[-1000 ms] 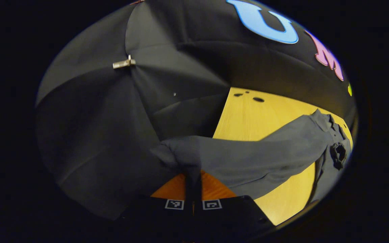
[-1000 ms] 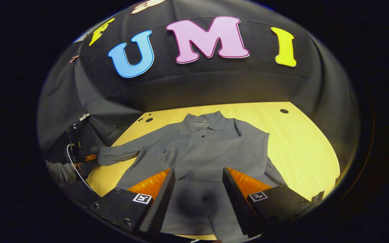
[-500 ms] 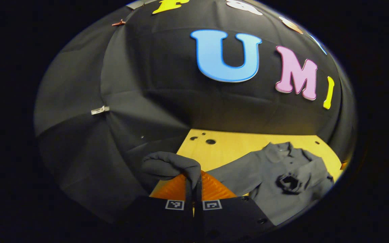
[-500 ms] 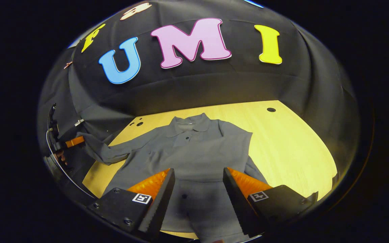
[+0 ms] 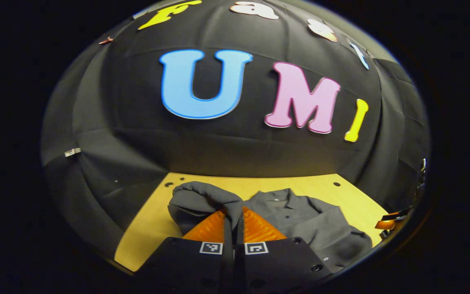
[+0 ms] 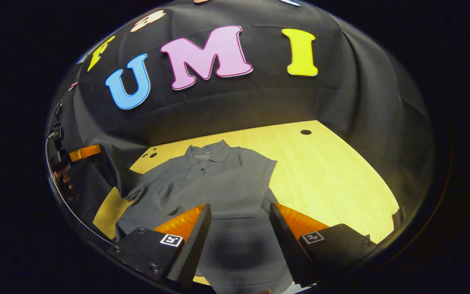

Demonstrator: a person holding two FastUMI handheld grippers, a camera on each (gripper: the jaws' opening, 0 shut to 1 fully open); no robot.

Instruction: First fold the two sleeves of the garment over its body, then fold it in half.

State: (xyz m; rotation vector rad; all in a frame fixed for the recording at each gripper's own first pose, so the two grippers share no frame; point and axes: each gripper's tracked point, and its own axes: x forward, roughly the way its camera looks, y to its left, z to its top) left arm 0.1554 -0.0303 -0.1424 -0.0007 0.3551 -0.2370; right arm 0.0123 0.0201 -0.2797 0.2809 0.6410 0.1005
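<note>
One grey garment (image 6: 222, 183), one wooden table (image 6: 329, 171), two grippers: left (image 5: 233, 220), right (image 6: 239, 220).

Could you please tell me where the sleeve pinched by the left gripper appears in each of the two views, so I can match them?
Left gripper view: the sleeve bunches at lower centre, clamped in the left gripper, above the table.
Right gripper view: the same sleeve hangs at the far left edge, running from the left gripper down to the shirt's shoulder.
Shared landmark: the shirt's collar.
</note>
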